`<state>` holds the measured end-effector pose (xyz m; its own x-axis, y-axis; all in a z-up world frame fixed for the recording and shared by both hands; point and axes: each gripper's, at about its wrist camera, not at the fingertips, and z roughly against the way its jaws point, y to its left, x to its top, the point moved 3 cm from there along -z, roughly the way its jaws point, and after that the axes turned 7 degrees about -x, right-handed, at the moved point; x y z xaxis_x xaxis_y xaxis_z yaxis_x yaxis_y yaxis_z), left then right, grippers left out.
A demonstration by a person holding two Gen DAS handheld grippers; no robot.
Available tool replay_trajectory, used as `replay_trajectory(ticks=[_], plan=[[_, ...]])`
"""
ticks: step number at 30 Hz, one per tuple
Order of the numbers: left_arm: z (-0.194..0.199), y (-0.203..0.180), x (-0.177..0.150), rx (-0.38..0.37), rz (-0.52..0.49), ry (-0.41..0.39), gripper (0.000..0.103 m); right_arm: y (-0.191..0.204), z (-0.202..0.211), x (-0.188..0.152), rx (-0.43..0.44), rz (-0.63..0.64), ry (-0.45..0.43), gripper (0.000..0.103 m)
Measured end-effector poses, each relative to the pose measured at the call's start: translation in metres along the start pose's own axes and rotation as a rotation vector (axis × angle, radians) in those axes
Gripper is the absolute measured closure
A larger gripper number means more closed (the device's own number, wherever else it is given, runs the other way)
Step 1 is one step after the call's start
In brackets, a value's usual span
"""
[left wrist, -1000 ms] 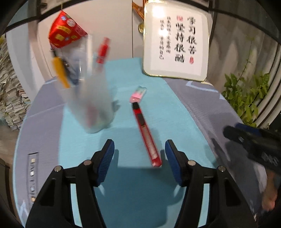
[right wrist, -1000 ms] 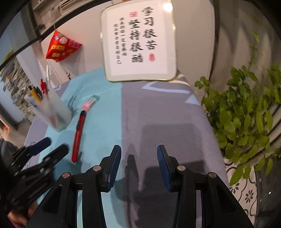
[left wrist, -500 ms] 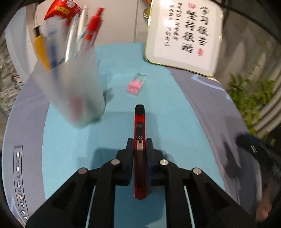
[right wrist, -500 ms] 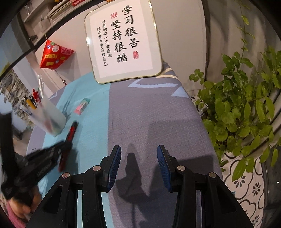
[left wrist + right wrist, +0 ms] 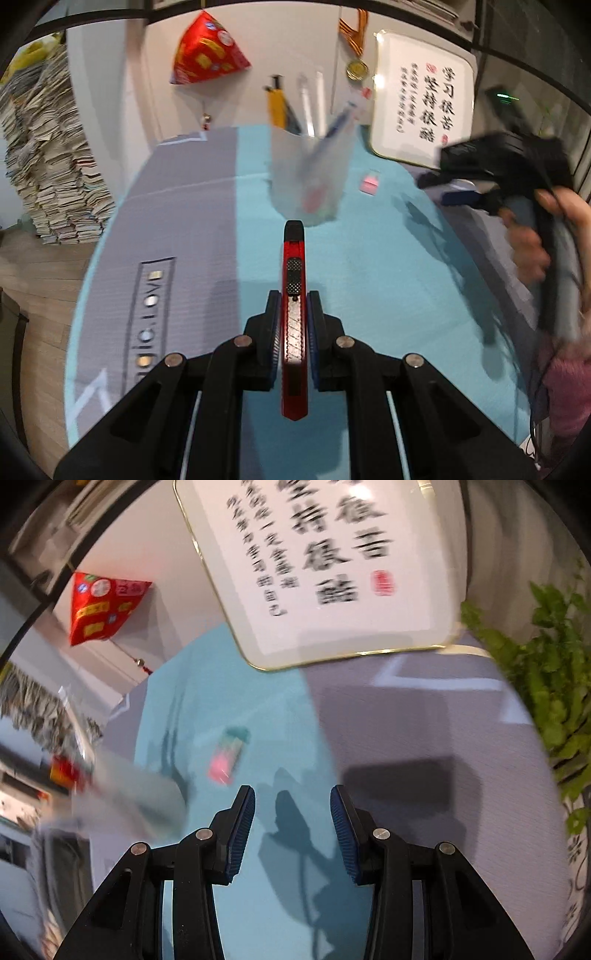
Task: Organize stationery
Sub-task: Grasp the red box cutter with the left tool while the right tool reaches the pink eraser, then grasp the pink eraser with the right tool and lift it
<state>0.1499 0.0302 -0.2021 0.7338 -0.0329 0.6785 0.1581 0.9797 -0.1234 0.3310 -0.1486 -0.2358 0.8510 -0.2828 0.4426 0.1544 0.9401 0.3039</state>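
- The left gripper [image 5: 293, 325] is clamped on a red utility knife [image 5: 294, 295]; its blue pads press the knife's two long sides near the middle; the knife lies along the line of the fingers, its black tip pointing ahead and its red butt sticking out behind the pads, above the turquoise mat [image 5: 369, 280].
- Just ahead of the knife's tip stands a frosted pen cup [image 5: 308, 177], blurred, with a yellow pen and several clear and blue ones sticking up out of it; whether the tip touches the cup I cannot tell.
- A pink eraser [image 5: 370, 181] in a clear sleeve lies on the mat ahead and to the right of the left gripper, beside the cup but apart from it.
- The right gripper [image 5: 292, 830] stands partly open with nothing between its pads; only the mat and shadows show in the gap.
- Ahead and slightly left of the right gripper lies the same eraser [image 5: 227, 755], apart from both pads; the cup [image 5: 129, 797] is a blurred shape further left, close to the left finger.
- In the left wrist view the right gripper [image 5: 461, 188] appears ahead on the right, held by a person's hand [image 5: 532, 236] above the grey cloth.
- A framed calligraphy board [image 5: 332, 565] leans well ahead of both grippers; green leaves [image 5: 543, 686] are to the right of the right gripper.
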Motion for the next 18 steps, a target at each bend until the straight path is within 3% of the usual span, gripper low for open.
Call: replay_trajectory(ticks=[5, 8, 15, 17, 18], plan=[[0.007, 0.018, 0.001, 0.005, 0.036, -0.025, 0.092, 0.042, -0.021, 0.018, -0.09, 0.024, -0.036, 0.06], [0.008, 0.024, 0.001, 0.004, 0.043, -0.036, 0.092, 0.054, -0.037, 0.02, -0.163, 0.038, -0.012, 0.06], [0.005, 0.033, 0.0, -0.011, 0.052, -0.034, 0.092, 0.065, -0.044, 0.022, -0.141, 0.039, -0.015, 0.06], [0.004, 0.032, -0.001, -0.02, 0.05, -0.03, 0.092, 0.07, -0.046, 0.022, -0.174, 0.085, -0.026, 0.06], [0.003, 0.031, -0.001, -0.023, 0.049, -0.029, 0.092, 0.074, -0.046, 0.02, -0.195, 0.115, -0.032, 0.065]])
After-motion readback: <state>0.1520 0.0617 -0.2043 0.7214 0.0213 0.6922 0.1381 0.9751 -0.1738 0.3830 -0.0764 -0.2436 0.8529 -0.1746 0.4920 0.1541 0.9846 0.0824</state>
